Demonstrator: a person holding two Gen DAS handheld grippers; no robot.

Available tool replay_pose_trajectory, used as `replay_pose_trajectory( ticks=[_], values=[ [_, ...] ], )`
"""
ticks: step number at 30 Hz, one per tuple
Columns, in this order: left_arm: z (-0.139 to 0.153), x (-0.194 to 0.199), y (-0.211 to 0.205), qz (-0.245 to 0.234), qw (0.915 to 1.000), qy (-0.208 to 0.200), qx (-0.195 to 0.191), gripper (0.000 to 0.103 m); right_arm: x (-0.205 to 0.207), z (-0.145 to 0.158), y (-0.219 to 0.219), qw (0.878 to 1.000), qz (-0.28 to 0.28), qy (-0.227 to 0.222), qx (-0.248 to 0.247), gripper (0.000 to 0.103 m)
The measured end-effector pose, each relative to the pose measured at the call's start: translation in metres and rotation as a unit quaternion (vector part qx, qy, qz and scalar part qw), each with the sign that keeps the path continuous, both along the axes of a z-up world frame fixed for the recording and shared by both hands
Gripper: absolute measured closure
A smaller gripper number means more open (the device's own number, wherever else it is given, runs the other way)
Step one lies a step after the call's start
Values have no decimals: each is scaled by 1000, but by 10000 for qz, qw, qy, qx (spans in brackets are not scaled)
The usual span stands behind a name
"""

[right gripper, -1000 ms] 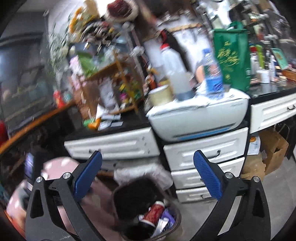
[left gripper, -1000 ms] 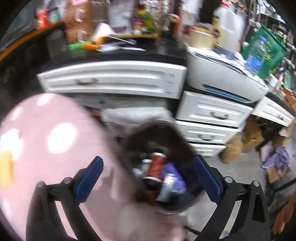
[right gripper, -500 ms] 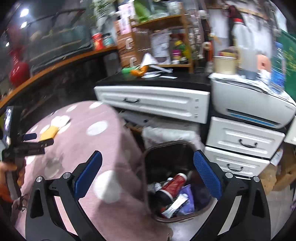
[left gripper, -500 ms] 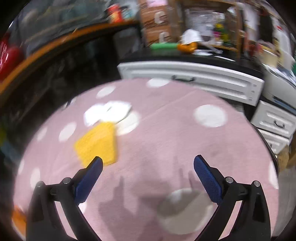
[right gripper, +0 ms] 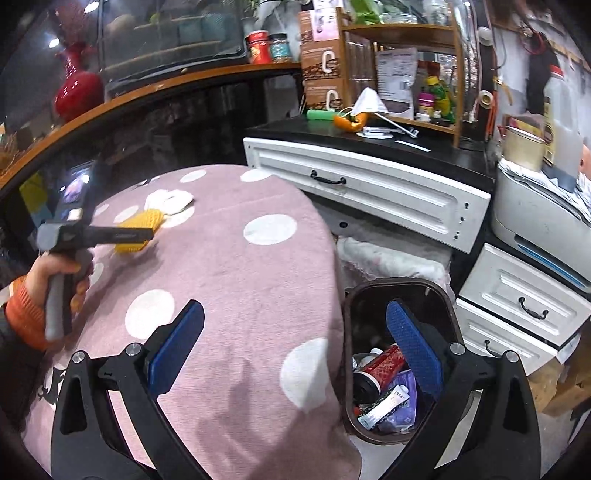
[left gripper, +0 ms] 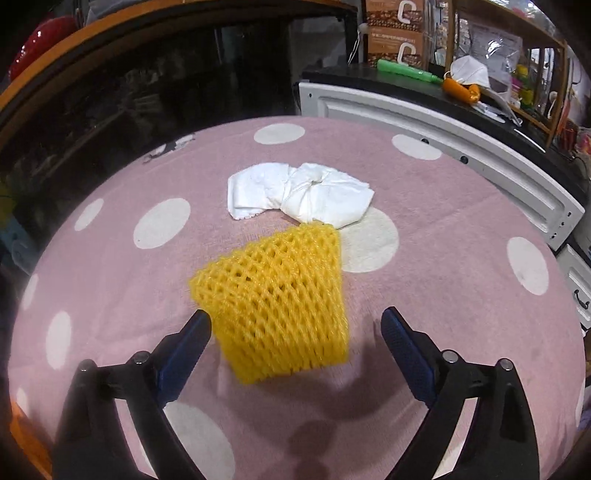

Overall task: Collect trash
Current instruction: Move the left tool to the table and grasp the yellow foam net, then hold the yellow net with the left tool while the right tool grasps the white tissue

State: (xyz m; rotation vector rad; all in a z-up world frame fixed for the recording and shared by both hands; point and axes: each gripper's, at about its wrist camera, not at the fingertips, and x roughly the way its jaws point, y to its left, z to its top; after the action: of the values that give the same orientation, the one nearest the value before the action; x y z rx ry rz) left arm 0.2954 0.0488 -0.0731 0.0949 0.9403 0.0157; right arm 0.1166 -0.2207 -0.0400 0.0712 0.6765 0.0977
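A pink cloth with white dots (left gripper: pixel 443 229) covers the round table. Beside it stands a white drawer unit (right gripper: pixel 369 192) under a black countertop (right gripper: pixel 436 147) — on that top lie a green tube (left gripper: pixel 404 70), an orange object (left gripper: pixel 461 90) and a white face mask (left gripper: pixel 469 70). Brown cartons (right gripper: pixel 323 62) are stacked behind, next to a wooden shelf (right gripper: pixel 402 29) of small bottles. Further off — a red vase (right gripper: pixel 77 96) and a grey printer (right gripper: pixel 535 218).

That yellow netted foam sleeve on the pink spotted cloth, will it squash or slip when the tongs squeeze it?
The yellow netted foam sleeve will probably squash: its open mesh looks soft and hollow. It seems very light for its size, so it might shift if nudged. Slipping seems unlikely, since the bumpy net should catch on the left tongs, whose ridged blue pads have just been closing.
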Motion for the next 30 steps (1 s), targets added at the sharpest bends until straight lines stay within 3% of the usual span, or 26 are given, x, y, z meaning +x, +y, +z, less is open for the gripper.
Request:
replay_pose_trajectory(
  ticks=[4, 7, 12, 18, 30],
  values=[
    [-5, 8, 2, 61, 10000, 3, 56, 21, 4, -1, 3, 10000, 37, 58, -65, 6],
    [-2, 8, 0, 76, 9998, -98, 173, 37, 8, -2, 4, 9999, 14, 99, -73, 6],
    [0, 8, 4, 247, 9988, -245, 331, 80, 18, -3, 5, 9998, 32, 176, 36, 6],
    [12, -9, 15, 313, 9987, -401, 61, 83, 30, -4, 14, 9993, 176, 280, 176, 6],
    [50, -98, 21, 159, 9937, -1038, -391, 83, 85, -3, 62, 9907, 963, 729, 619, 6]
  ],
)
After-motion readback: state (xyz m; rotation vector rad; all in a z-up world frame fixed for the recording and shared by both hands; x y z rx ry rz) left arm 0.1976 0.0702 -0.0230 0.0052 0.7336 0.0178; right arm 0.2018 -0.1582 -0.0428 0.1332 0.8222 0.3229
